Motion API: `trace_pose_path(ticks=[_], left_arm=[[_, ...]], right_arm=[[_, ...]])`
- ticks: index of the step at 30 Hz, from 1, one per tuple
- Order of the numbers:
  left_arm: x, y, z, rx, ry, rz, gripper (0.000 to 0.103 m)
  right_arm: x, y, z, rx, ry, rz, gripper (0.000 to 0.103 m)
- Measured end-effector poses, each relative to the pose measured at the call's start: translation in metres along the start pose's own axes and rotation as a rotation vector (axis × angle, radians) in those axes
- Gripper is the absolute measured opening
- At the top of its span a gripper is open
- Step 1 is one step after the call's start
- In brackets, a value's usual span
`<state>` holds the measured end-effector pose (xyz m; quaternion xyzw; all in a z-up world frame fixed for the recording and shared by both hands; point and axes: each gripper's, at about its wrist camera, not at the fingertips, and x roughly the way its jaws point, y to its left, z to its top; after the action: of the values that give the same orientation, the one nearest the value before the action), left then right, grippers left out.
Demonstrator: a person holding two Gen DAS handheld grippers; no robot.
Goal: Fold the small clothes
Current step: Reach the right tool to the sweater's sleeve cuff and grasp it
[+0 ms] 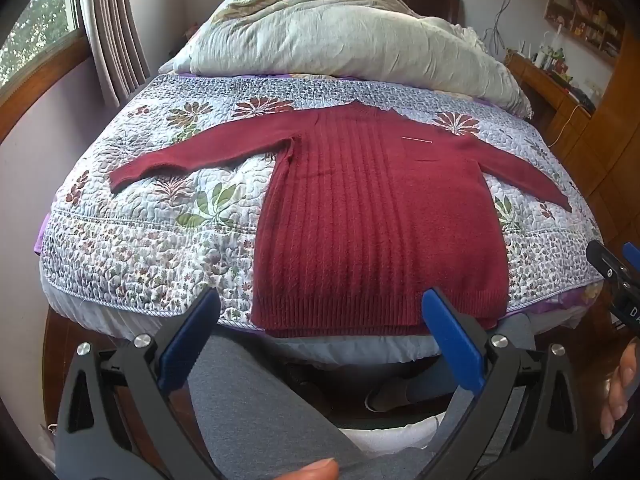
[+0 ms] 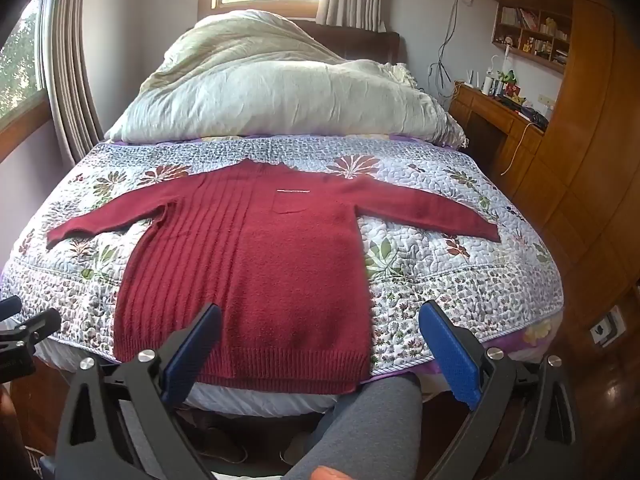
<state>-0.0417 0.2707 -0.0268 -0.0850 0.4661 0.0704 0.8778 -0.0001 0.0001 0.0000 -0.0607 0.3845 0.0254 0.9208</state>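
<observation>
A small dark red knitted sweater [image 1: 376,216] [image 2: 256,264] lies flat on the flowered quilt [image 1: 132,216] [image 2: 448,276], sleeves spread to both sides, hem at the near edge of the bed. My left gripper [image 1: 320,316] hangs open just short of the hem, its blue pads [image 1: 452,340] wide apart with nothing between them. My right gripper [image 2: 320,328] is also open in front of the hem's right half, holding nothing. The tip of the right gripper [image 1: 612,276] shows at the right edge of the left wrist view.
A bunched pale duvet [image 1: 340,36] [image 2: 280,88] fills the far half of the bed. A wooden desk [image 2: 500,120] and wardrobe [image 2: 592,160] stand to the right, curtains [image 1: 108,32] and a window to the left. A person's grey-clad legs [image 1: 256,412] [image 2: 364,432] are below the bed's edge.
</observation>
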Motion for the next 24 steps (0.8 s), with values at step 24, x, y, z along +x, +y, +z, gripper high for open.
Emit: trace_pose_path(ticks=[24], left_arm=[[0.025, -0.011, 0.014, 0.019, 0.044, -0.002, 0.100]], right_arm=[[0.029, -0.004, 0.009, 0.001, 0.037, 0.006, 0.099]])
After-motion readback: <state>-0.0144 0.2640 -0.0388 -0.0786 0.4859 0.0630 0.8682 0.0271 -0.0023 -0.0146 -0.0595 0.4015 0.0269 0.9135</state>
